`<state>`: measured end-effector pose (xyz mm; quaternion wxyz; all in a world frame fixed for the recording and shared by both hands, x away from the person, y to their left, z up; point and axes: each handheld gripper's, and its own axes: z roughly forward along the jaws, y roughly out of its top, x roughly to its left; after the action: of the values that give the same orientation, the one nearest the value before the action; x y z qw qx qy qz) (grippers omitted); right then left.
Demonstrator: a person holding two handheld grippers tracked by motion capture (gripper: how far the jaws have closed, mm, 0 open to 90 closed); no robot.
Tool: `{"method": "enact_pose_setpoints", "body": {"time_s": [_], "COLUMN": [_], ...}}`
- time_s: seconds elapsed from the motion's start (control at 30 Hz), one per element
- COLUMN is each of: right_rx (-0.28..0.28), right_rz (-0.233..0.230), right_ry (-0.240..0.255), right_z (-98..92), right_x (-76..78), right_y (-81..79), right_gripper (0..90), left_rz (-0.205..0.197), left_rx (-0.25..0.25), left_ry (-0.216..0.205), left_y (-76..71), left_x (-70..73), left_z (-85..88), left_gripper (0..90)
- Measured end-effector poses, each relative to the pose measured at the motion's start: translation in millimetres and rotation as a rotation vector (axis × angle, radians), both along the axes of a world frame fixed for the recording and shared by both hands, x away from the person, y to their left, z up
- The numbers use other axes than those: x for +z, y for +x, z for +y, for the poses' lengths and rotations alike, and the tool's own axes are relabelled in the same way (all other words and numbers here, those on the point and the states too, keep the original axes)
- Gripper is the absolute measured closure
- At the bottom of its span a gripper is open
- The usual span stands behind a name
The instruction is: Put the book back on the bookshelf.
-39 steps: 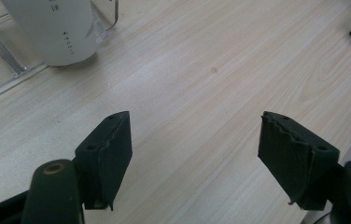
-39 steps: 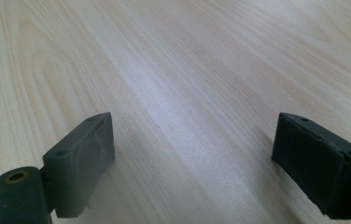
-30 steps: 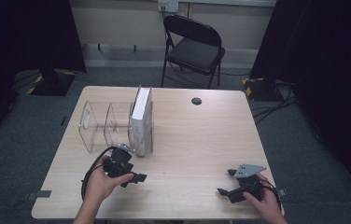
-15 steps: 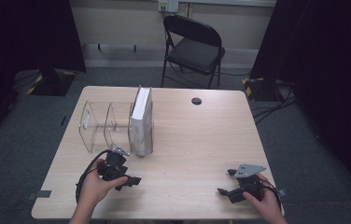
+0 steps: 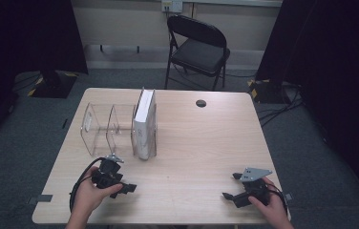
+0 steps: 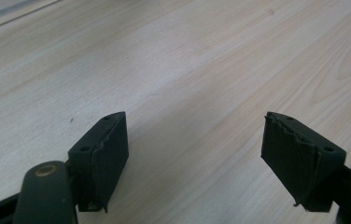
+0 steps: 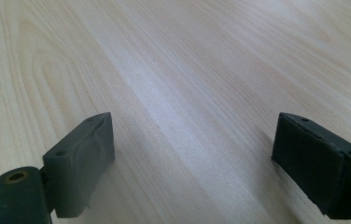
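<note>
Two grippers sit low over the near edge of the table, both with nothing between their jaws. I read the left gripper as wide open: in the left gripper view its gripper shows two black pads far apart, with bare pale wood between them. Same for the right gripper; in the right gripper view its gripper has the jaws spread wide over plain wood grain. My left hand holds its tool near the front-left corner, my right hand near the front-right, well apart from each other.

Beyond the left gripper stands a clear plastic divider rack, and a white book stands upright at the rack's right end; I cannot tell whether it sits in the last slot or just against it. Small dark round spot lies on the far side of the table. Black folding chair stands behind the table on grey carpet.
</note>
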<state>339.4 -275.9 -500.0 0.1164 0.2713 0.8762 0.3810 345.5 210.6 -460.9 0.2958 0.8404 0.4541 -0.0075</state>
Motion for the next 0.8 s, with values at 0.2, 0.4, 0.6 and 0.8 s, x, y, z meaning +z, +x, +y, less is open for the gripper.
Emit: {"method": "enact_pose_setpoints", "body": {"time_s": [0.2,0.4,0.6,0.8], "right_rx": [0.0,0.0,0.0,0.0], "right_rz": [0.0,0.0,0.0,0.0], "right_ry": [0.0,0.0,0.0,0.0], "right_z": [0.0,0.0,0.0,0.0], "right_x": [0.0,0.0,0.0,0.0], "right_y": [0.0,0.0,0.0,0.0], "right_gripper": [12.0,12.1,12.0,12.0], "left_rz": [-0.004,-0.004,-0.044,-0.119], "left_rx": [0.014,0.013,0.024,-0.032], "left_ry": [0.0,0.015,0.005,0.044], "left_y": [-3.3,-5.9,-9.1,-12.1], "left_x": [-4.6,-9.8,-13.8,-17.7], "left_z": [8.5,16.8,23.7,23.9], "left_gripper": [23.0,22.9,21.8,15.2]}}
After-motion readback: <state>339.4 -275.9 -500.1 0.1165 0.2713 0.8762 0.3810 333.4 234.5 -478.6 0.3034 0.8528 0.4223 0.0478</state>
